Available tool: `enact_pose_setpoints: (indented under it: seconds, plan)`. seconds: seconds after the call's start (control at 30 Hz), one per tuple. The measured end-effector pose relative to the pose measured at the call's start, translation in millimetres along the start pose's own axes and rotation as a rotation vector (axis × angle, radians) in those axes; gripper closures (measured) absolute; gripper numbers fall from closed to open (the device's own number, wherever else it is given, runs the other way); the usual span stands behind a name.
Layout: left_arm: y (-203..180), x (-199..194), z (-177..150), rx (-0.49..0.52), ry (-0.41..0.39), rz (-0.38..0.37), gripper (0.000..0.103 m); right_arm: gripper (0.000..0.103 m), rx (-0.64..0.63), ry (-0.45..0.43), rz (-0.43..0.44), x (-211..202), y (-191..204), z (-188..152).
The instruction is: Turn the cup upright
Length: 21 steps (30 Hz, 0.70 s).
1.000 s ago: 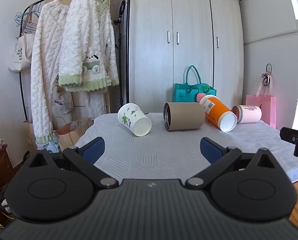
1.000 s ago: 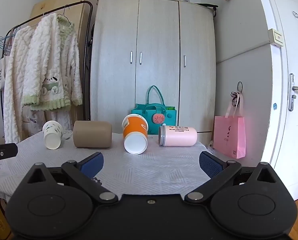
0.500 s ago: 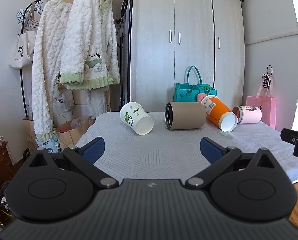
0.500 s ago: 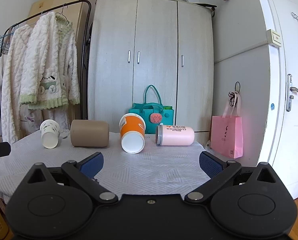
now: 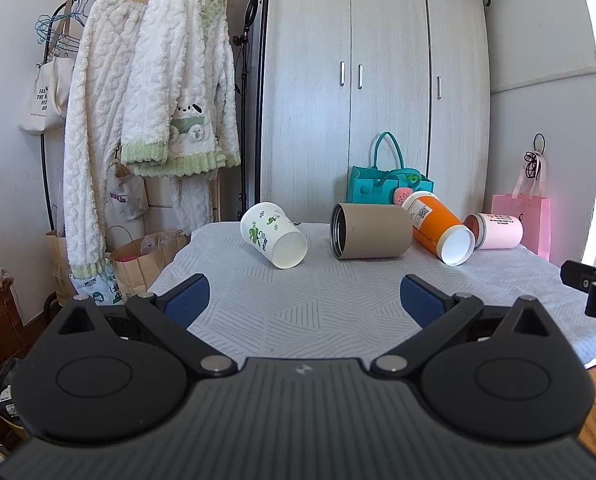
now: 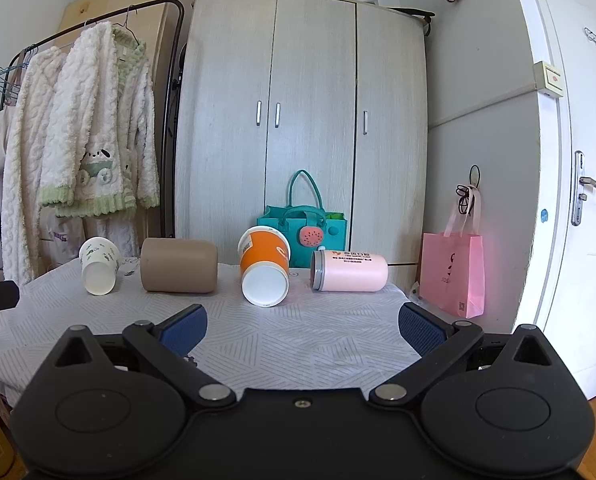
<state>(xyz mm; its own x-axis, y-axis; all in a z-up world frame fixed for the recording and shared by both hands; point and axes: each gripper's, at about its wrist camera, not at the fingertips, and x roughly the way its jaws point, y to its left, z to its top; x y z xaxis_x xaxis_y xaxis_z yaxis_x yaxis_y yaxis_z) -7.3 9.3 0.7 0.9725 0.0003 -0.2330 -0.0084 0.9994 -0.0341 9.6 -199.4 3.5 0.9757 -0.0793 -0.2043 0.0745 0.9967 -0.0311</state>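
Four cups lie on their sides in a row on the white-clothed table: a white cup with green prints, a tan cup, an orange cup and a pink cup. My left gripper is open and empty over the table's near edge, facing the white and tan cups. My right gripper is open and empty, short of the orange and pink cups.
A teal bag stands behind the cups in front of a wardrobe. A rack with fleece robes stands left, with paper bags below. A pink bag and a door are on the right.
Both grippers have drifted a little; the cups sit slightly lower in the right wrist view and slightly higher in the left one. Both stay open. No cup has moved.
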Motion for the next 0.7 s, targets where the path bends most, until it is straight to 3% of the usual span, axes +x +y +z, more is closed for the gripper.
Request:
enact_pose_setpoints:
  seconds: [0.7]
  plan:
    - [13, 5, -4, -0.057, 0.046, 0.015, 0.000, 0.000, -0.008, 0.009, 0.015, 0, 1, 0]
